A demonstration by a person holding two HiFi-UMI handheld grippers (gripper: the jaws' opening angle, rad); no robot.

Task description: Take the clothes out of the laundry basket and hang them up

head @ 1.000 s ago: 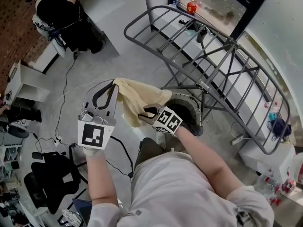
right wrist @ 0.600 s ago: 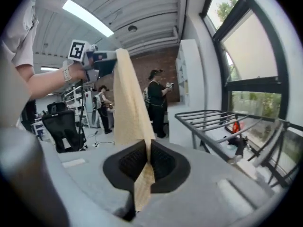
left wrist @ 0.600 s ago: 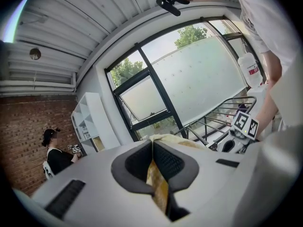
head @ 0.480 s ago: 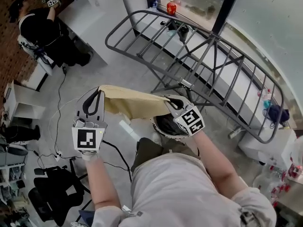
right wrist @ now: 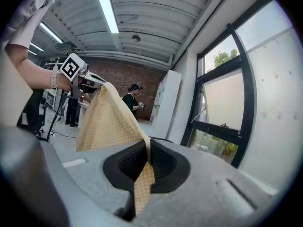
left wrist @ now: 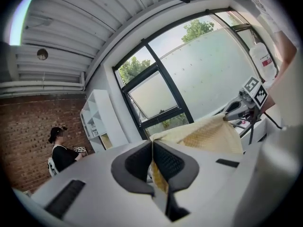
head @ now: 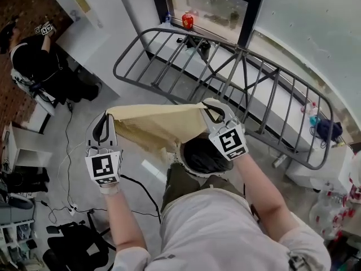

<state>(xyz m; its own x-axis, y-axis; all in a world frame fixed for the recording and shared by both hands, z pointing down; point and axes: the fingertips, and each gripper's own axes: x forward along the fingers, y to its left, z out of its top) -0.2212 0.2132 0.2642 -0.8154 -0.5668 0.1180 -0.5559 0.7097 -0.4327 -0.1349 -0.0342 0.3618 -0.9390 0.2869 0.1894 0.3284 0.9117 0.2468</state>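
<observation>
A pale yellow cloth hangs stretched out between my two grippers, above the floor and in front of the grey drying rack. My left gripper is shut on its left top corner, and my right gripper is shut on its right top corner. The left gripper view shows cloth pinched between the shut jaws. The right gripper view shows the same, with cloth running out of the shut jaws. The dark round laundry basket sits below the right gripper, partly hidden by it.
The rack's bars spread from the back centre to the right, with a window sill and a red can behind. A person in black sits at the far left. Cables lie on the floor, and a black chair stands near left.
The bunched cloth has been pulled out flat. My right gripper closed on a corner and moved right and up; both grippers rose towards the rack.
</observation>
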